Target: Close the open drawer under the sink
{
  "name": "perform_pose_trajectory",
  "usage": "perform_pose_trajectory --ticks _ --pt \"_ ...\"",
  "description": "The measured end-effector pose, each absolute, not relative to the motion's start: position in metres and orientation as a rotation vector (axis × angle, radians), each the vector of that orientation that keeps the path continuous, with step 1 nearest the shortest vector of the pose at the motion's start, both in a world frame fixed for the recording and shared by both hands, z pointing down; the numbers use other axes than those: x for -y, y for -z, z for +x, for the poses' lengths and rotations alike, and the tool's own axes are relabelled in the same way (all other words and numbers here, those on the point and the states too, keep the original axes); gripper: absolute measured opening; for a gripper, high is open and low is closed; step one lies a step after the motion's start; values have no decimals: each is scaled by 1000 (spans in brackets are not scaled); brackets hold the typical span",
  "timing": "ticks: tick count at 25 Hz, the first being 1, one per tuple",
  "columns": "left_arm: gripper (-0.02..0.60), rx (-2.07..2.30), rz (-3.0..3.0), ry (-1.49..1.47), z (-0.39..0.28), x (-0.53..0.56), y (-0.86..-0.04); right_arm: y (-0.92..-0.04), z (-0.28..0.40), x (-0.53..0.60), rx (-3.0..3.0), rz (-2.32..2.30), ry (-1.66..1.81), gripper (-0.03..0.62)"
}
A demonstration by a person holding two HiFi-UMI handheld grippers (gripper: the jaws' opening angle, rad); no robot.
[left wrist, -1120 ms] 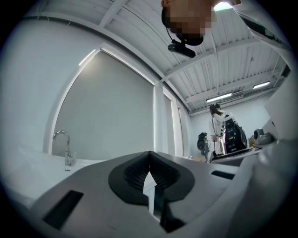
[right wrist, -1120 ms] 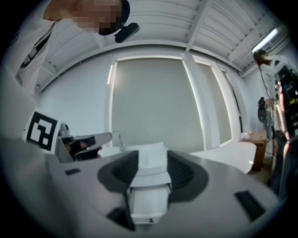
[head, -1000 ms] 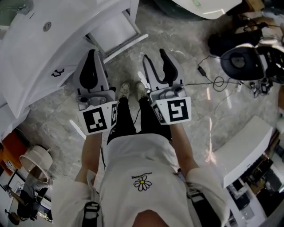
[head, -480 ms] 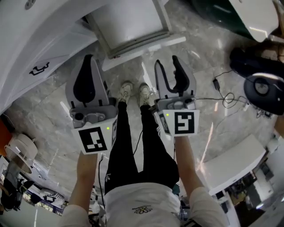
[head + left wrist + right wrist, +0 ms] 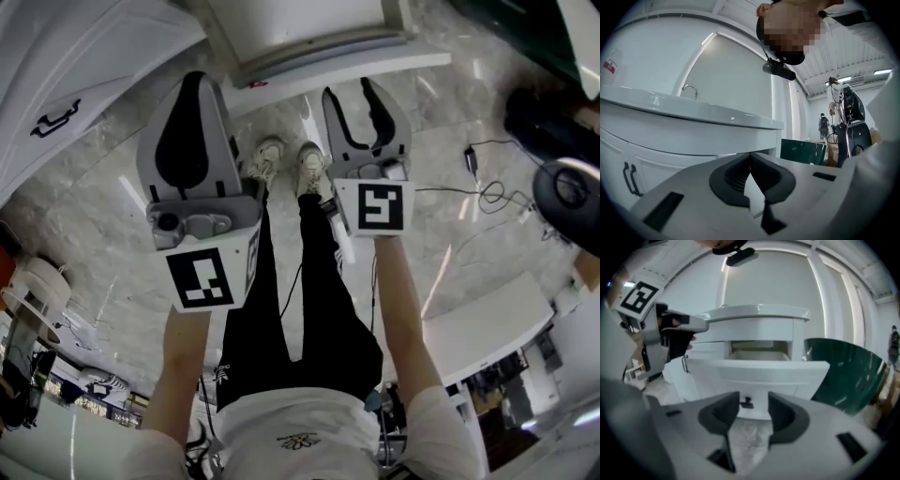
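- Underfoot, a pale marble floor fills most of the head view, with the person standing on it and looking down their own body.
- A white sink cabinet runs along the upper left of that view. The left gripper view shows its basin rim and a curved tap above it.
- A dark green tub stands just to the right of the cabinet in the right gripper view.
- The drawer under the sink is pulled out. Its white front faces the right gripper, and in the head view the open box sits at the top edge, ahead of both grippers.
- The left gripper is held out in front of the person, pointing toward the cabinet. Its jaws are clenched tip to tip with nothing between them.
- The right gripper is held beside it, aimed at the drawer front. Its jaws are released and wide apart, grasping nothing.
- A pair of light shoes shows between the two grippers.
- A small dark drawer handle appears in the gap between the right jaws. It seems to lie beyond the tips rather than inside them, though the blur makes this uncertain.
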State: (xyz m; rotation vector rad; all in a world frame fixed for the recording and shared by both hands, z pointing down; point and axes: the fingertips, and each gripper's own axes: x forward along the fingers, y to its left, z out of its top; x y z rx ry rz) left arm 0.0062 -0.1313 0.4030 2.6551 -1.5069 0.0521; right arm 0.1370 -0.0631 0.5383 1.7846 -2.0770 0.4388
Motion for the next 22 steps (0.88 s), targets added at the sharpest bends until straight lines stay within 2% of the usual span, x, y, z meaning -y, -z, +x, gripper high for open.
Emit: perform_pose_trajectory --ticks 22 --pt "21 1516 2610 -88 -10 133 -417 -595 118 95 2038 1712 -564 188"
